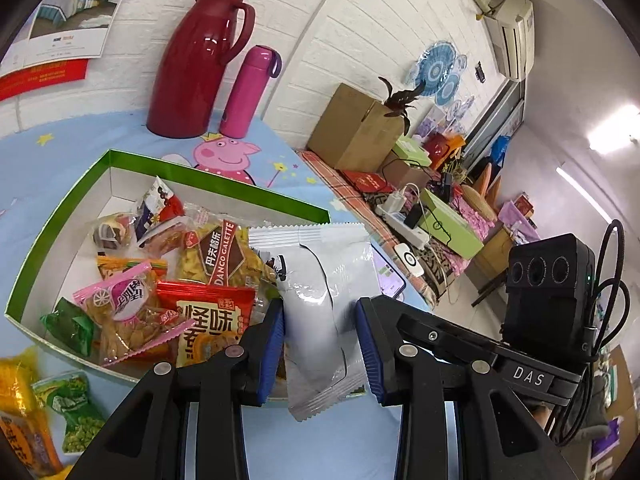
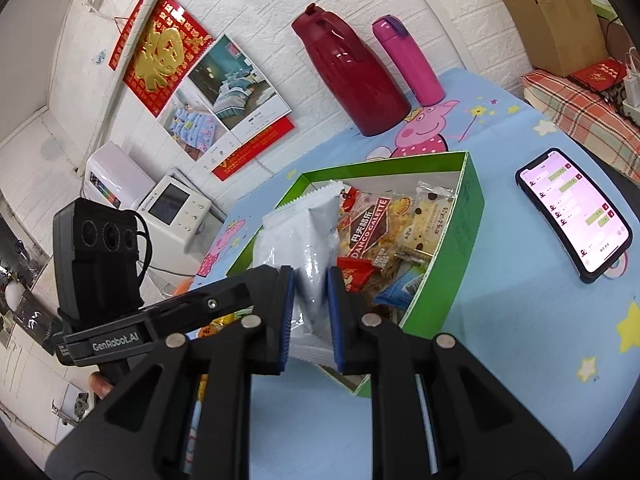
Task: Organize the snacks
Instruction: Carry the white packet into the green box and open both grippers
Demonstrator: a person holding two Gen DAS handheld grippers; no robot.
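The silver snack packet is a plain foil pouch with crimped, zigzag-cut ends and no print showing apart from a small dark mark in the left wrist view. The right gripper has its jaws closed on the packet's lower part, holding it upright over the near-left edge of the green box. In the left wrist view the same packet hangs between the left gripper, whose jaws stand apart; one blue pad lies at the packet's edge, though actual contact is hard to judge.

The box, white inside, sits on the blue cartoon-printed surface and is filled with mixed snack bags; the packet hides part of them. More bags lie outside the box, cut off by the frame. A lit phone lies right of the box; a red jug and pink bottle stand far, by the wall.
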